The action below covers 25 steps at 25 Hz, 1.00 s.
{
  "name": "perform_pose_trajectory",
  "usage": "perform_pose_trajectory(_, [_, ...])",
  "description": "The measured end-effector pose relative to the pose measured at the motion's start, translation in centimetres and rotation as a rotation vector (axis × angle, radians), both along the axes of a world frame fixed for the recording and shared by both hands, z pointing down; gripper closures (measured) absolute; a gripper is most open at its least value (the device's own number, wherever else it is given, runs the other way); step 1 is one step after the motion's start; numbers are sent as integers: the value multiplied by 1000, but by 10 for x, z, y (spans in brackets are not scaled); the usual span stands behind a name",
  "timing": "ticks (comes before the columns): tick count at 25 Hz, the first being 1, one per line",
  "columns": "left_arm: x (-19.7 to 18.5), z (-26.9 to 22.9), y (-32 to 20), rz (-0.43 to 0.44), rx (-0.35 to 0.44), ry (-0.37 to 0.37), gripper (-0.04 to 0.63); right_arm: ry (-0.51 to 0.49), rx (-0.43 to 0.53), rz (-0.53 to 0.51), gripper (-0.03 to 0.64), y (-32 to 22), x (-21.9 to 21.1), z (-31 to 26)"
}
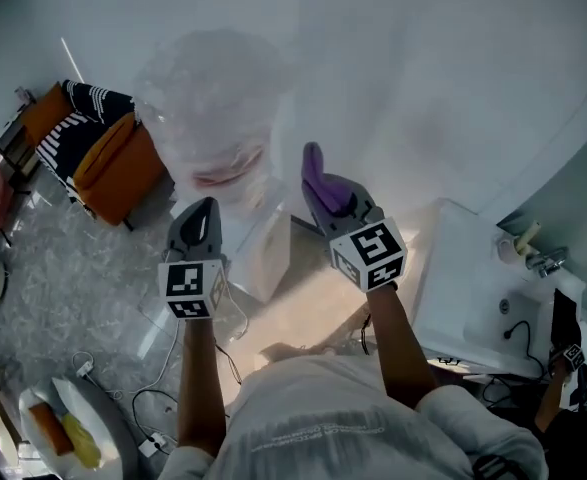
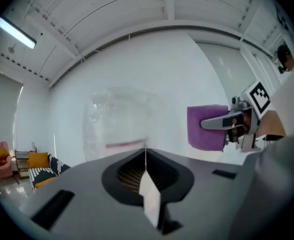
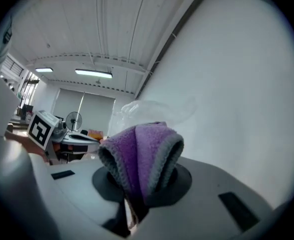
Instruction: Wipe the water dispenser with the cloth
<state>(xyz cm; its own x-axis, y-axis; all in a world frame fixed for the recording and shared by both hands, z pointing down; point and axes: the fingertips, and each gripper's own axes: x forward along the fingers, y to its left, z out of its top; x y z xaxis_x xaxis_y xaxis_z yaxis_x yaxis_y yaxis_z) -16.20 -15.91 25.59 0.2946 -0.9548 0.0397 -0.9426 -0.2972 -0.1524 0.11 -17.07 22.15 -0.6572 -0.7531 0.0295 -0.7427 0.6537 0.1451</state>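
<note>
My right gripper (image 1: 335,206) has its jaws clamped on the folded purple cloth (image 1: 318,180). The right gripper view shows this gripper (image 3: 132,204) pinching the cloth (image 3: 139,154) low down, so a thick loop with grey edging stands up clear of the jaws. My left gripper (image 1: 206,208) is pressed together on nothing; in its own view the left gripper (image 2: 147,181) shows only a thin seam where the two jaws meet. It hangs to the left of the right gripper, just in front of the water dispenser (image 1: 261,253). The dispenser is a white body, standing at the far side against the white wall (image 1: 423,88), with a clear bottle (image 1: 208,108) on top. From the left gripper view the cloth (image 2: 206,128) sits to the right of the bottle (image 2: 119,126) with a gap between them, so I judge that wiping contact is not yet made. To do this step well, I would bring the loop, not the jaw tips, flat onto the dispenser surface. I would press lightly and draw it in overlapping strokes, keeping the pinch firm so the fold does not slip out. The bottle looks light and could rock, so the idle left gripper can steady the body if needed. An orange armchair (image 1: 113,163) with a striped cushion (image 1: 88,103) stands well apart at the far left.
</note>
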Motion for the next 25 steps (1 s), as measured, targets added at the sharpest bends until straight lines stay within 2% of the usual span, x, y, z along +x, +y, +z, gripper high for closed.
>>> perform_pose_trajectory(4, [9,-39,11,78,46,-27,577,42,70,-1,556,18,7,-30])
perform_pose_trajectory(7, [14,-59,17,103,80,-91,577,50,88,0,557,23,9,-39])
perform_pose_trajectory(12, [34,-66,28,211,88,-179,577,66,97,9,558,28,8,-41])
perform_pose_trajectory(15, [39,-65,32,231,103,-213,577,71,97,5,558,30,4,-38])
perform_pose_trajectory(25, [34,-56,37,225,68,-183,577,70,70,-12,558,35,4,-30])
